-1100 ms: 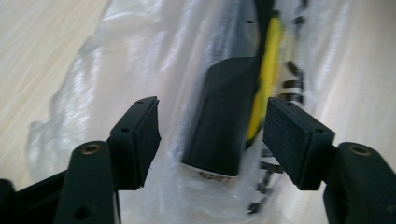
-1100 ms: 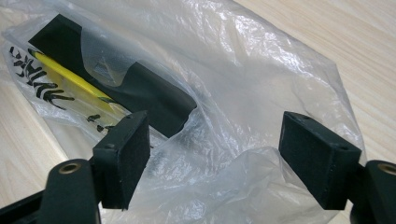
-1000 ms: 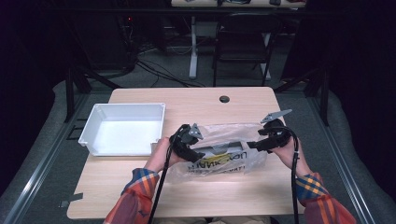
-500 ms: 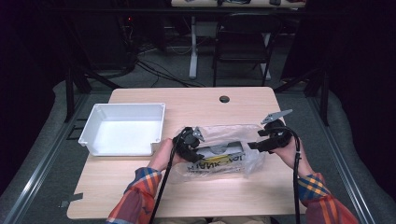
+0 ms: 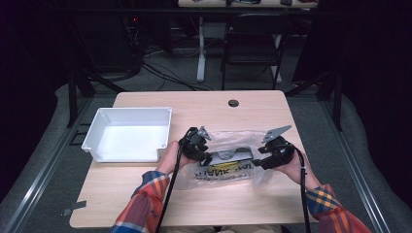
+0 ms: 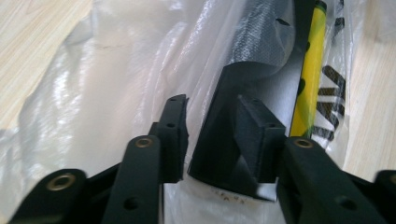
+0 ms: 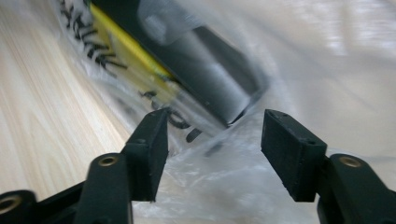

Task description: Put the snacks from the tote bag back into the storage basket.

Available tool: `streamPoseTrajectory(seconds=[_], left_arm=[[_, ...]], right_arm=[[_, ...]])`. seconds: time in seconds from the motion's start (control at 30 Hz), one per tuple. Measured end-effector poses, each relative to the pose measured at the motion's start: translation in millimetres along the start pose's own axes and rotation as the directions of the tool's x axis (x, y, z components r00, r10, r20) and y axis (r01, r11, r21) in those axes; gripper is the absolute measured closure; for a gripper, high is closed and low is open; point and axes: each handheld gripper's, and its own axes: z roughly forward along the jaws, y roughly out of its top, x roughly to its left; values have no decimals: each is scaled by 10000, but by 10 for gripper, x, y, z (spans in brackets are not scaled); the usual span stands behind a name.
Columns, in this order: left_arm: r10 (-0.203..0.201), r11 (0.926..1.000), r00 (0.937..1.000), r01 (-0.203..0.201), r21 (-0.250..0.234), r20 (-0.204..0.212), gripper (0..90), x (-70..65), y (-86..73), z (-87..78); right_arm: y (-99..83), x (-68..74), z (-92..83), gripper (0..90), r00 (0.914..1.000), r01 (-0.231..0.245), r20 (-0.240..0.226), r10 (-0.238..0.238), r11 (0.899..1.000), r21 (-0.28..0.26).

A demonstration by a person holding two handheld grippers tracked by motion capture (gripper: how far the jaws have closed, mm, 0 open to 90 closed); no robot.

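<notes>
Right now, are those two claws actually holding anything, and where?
The left gripper straddles the dark box's end inside the plastic bag, closing; contact unclear. The right gripper is open, holding nothing.

Light wooden table, rounded corners, dark round cable hole near the far edge; white plastic bin sits on its left half; clear plastic bag with black lettering and a yellow strip lies flat on the right half, just beside the bin, holding a dark flat box.
</notes>
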Motion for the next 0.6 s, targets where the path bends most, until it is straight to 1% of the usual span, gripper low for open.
streamPoseTrajectory(seconds=[0.03, 0.1, 0.13, 0.17, 0.2, 0.23, 0.27, 0.3, 0.33, 0.37, 0.4, 0.43, 0.47, 0.5, 0.53, 0.6], left_arm=[[33, 10000, 10000, -33, 13, 23, 702, 5, 15, 8], [-23, 10000, 10000, 23, 62, -10, 739, 19, 51, 26], [-35, 10000, 10000, 35, 82, -35, 757, 25, 60, 31], [-130, 9999, 9999, 130, 62, -9, 787, 32, 74, 44], [-130, 9999, 9999, 130, 62, -9, 806, 32, 74, 44], [-172, 9998, 9998, 174, 125, -139, 826, 33, 106, 64], [-129, 9997, 9997, 133, 197, -192, 857, 28, 120, 80], [-129, 9997, 9997, 133, 197, -192, 878, 28, 120, 80], [-122, 9992, 9990, 139, 375, -434, 897, 17, 138, 116], [-69, 9989, 9991, 87, 457, -410, 900, 19, 147, 134], [-100, 9987, 9990, 122, 491, -447, 900, 20, 151, 148], [-143, 9980, 9986, 173, 601, -501, 900, 23, 156, 162], [-87, 9976, 9987, 120, 679, -492, 900, 24, 160, 177], [-107, 9975, 9984, 146, 696, -553, 900, 26, 163, 191], [-151, 9966, 9982, 196, 796, -576, 900, 31, 167, 207], [-117, 9955, 9977, 178, 933, -665, 900, 42, 176, 241]], right_arm=[[-11, 56, 37, 449, 9998, 213, 49, -212, 9998, -40], [-11, 100, 61, 475, 9988, 480, -48, -481, 9987, -155], [-7, 120, 83, 488, 9985, 533, -139, -534, 9985, -121], [-5, 136, 106, 503, 9984, 546, -169, -548, 9984, -128], [-5, 136, 106, 503, 9984, 546, -169, -548, 9984, -128], [-1, 160, 171, 524, 9965, 812, -223, -811, 9967, 34], [-5, 173, 198, 539, 9962, 836, -233, -835, 9965, 41], [-6, 183, 222, 547, 9961, 851, -243, -847, 9963, 157], [-8, 185, 243, 554, 9954, 936, -224, -931, 9953, 239], [-13, 191, 260, 573, 9959, 897, -152, -894, 9957, 214], [-17, 189, 285, 581, 9958, 915, -130, -911, 9952, 352], [-24, 192, 310, 595, 9963, 855, -34, -855, 9959, 308], [-29, 190, 335, 625, 9967, 813, -1, -814, 9961, 330], [-26, 185, 351, 631, 9961, 876, 8, -878, 9950, 486], [-28, 187, 377, 646, 9961, 868, 95, -874, 9950, 492], [-25, 185, 431, 667, 9958, 876, 195, -891, 9938, 680]])
